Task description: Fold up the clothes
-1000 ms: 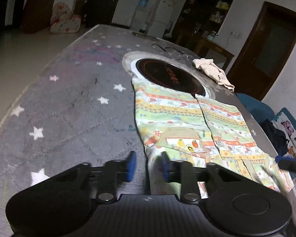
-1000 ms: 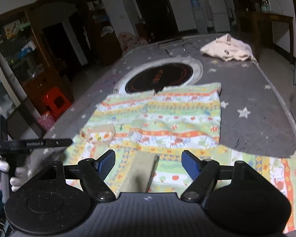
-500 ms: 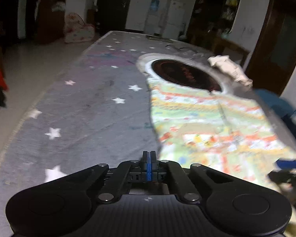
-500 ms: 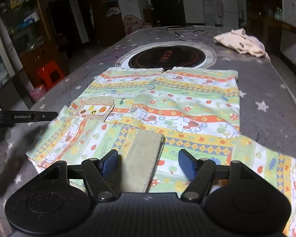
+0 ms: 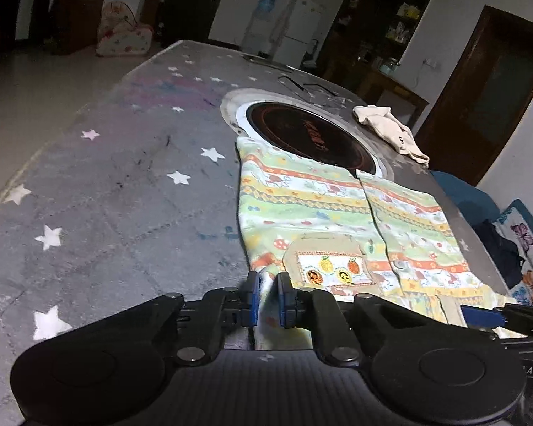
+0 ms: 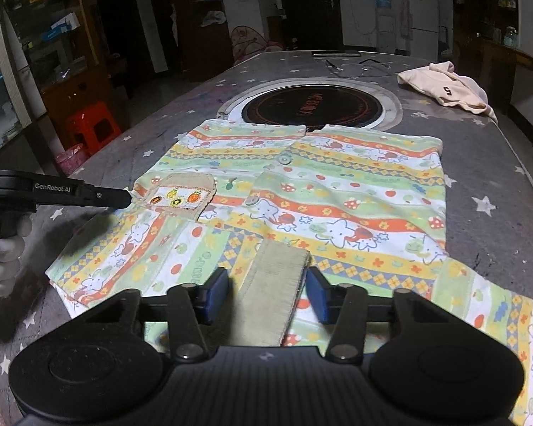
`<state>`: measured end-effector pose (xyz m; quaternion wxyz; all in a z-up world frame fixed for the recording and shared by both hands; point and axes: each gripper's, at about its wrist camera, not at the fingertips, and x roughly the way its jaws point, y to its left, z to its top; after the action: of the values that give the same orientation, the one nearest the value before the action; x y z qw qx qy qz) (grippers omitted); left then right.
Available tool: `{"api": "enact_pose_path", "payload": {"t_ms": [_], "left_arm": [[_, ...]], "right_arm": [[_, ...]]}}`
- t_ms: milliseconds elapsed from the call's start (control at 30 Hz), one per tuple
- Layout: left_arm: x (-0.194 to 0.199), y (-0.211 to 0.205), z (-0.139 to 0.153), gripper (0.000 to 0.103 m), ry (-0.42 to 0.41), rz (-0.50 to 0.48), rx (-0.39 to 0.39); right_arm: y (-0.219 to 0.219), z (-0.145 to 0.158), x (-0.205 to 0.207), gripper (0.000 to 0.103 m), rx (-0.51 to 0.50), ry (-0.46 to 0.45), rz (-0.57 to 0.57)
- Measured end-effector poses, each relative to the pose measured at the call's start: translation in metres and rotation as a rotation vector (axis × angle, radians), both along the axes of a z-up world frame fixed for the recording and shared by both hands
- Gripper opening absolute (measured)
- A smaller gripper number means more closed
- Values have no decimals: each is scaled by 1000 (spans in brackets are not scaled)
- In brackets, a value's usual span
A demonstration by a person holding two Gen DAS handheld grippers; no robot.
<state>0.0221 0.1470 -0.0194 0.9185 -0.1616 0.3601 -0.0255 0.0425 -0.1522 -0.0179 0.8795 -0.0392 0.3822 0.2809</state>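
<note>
A child's patterned shirt (image 6: 337,191), green, yellow and orange with elephants, lies spread front up on the grey star-print table cover (image 6: 508,227). It also shows in the left wrist view (image 5: 323,206). My left gripper (image 5: 268,298) is nearly shut, with a fold of the shirt's shoulder edge by the beige chest pocket (image 5: 323,262) between its blue pads; its tip shows at the left in the right wrist view (image 6: 122,198). My right gripper (image 6: 268,293) is open, its pads on either side of the beige collar (image 6: 273,284).
A round black induction hob (image 6: 312,101) is set into the table beyond the shirt. A cream garment (image 6: 447,88) lies at the far right. A pair of glasses (image 6: 355,67) lies at the far end. A red stool (image 6: 92,129) stands on the floor to the left.
My left gripper was open, then shut and raised off the cloth; now it is low at the shirt's shoulder edge with cloth between its pads. My right gripper moved forward to the collar, still open.
</note>
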Motion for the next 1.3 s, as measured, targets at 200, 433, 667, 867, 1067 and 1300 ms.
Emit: {"api": "enact_pose_path", "payload": {"t_ms": [200,433,667,867,1067,1300], "left_arm": [[-2,-5,0,6,-10,23,49],[-16,0,18,13,-58,27,57],[-32,-32,18,13,-65,-150,56],[-33,-41,4,14,-30,-174,62],[-35,-39,0,15,-27,-178,63],[-53,-36,6,26,-53,-185,82]], "right_arm": [[2,-1,0,27,-30,-32,-4],[7,8,-9,28,-91,-126,-4],[26,16,-13,40,-51,-144,85],[52,7,-8,49,-59,-132,150],[59,-8,-6,57,-89,-126,169],[39,5,-24,66,-98,-130,192]]}}
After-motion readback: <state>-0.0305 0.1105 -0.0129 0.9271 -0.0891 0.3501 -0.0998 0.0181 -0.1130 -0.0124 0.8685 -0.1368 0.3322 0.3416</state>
